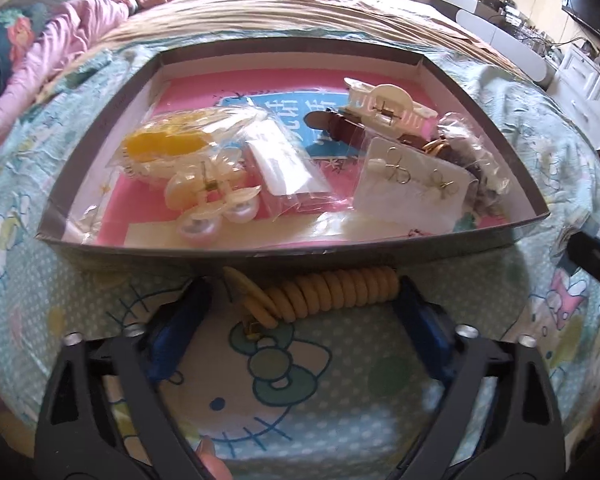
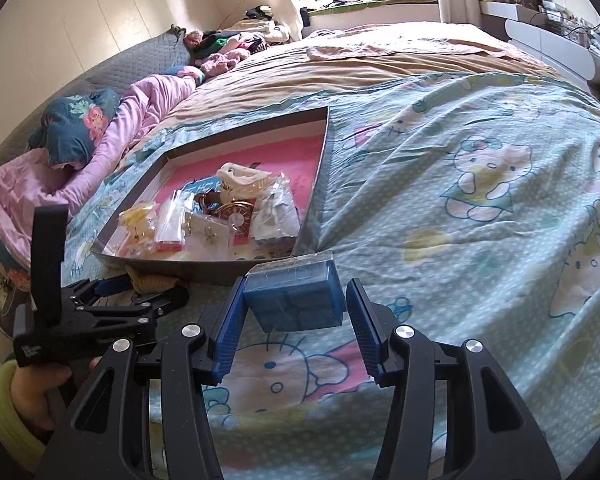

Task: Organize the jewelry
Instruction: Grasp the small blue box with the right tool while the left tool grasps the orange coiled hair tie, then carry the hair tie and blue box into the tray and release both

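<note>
A grey tray [image 1: 260,254] with a pink floor lies on the bed and holds bagged jewelry: a pearl claw clip [image 1: 212,204], an earring card [image 1: 416,184], a cream claw clip [image 1: 388,108], a brown watch strap [image 1: 340,124]. The tray also shows in the right wrist view [image 2: 204,270]. My left gripper [image 1: 304,296] is open around a yellow disc hair clip [image 1: 324,292] lying on the sheet just before the tray's near wall. My right gripper [image 2: 296,308] is open around a small blue box [image 2: 296,300] on the sheet; whether its fingers touch the box is unclear.
The Hello Kitty sheet [image 2: 480,208] spreads to the right. A pink blanket [image 2: 140,120] and pillows lie at the left. White cabinets [image 1: 580,80] stand far right. My left gripper [image 2: 140,292] shows at the left in the right wrist view.
</note>
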A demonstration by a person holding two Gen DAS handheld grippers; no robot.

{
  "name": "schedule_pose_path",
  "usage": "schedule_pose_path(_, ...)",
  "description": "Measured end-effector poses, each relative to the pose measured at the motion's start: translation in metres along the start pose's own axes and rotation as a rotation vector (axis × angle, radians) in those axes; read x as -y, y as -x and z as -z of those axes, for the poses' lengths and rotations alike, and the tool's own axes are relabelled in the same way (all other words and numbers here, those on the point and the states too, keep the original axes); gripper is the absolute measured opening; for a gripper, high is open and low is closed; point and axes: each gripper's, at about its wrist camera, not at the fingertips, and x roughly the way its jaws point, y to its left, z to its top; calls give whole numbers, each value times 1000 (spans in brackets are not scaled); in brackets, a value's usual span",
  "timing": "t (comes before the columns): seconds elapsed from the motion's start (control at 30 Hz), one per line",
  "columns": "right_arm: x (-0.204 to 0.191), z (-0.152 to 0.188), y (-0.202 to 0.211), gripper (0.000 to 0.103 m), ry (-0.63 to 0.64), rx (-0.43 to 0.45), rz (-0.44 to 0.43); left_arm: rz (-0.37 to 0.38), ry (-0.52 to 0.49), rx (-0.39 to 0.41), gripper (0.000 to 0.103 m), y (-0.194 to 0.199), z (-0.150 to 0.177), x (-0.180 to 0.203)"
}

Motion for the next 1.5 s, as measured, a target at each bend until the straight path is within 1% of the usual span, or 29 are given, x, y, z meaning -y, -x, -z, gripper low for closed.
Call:
schedule_pose_path(0.03,0,-1,1,49,-2,4,-1,-1,-4,6,63,2,1,-3)
schedule_pose_path(0.07,0,-1,2,49,-2,7,-2,8,-2,8,62,5,1,-6)
schedule_pose_path(0.1,0,-2,3,49,0,9,-3,38,1,10,62,8,0,-9)
schedule_pose_path(0.13,-1,-3,4,49,2,12,-2,52,1,7,61,11,0,-11)
schedule_pose_path(0.2,-2,-5,6,49,2,20,-7,108,4,11,61,21,3,-17)
schedule_pose_path(0.3,-5,-10,9,49,11,30,-14,139,3,29,62,35,4,-22)
schedule_pose_path(0.37,-8,-14,10,49,19,40,-17,158,22,52,62,47,1,-30)
schedule_pose_path(0.5,-17,-22,11,49,34,56,-27,155,52,114,62,66,-12,-44)
schedule_pose_path(0.57,-21,-27,11,49,45,62,-31,138,69,143,62,73,-19,-53)
schedule_pose_path(0.8,-41,-45,7,49,95,88,-37,90,123,193,62,79,-34,-82)
schedule_pose_path(0.93,-51,-52,1,49,117,93,-40,89,140,193,62,76,-39,-93)
schedule_pose_path(1.07,-61,-59,-8,49,139,92,-38,74,138,188,62,69,-42,-97)
schedule_pose_path(1.5,-76,-62,-46,49,168,45,-11,51,129,143,62,44,-42,-109)
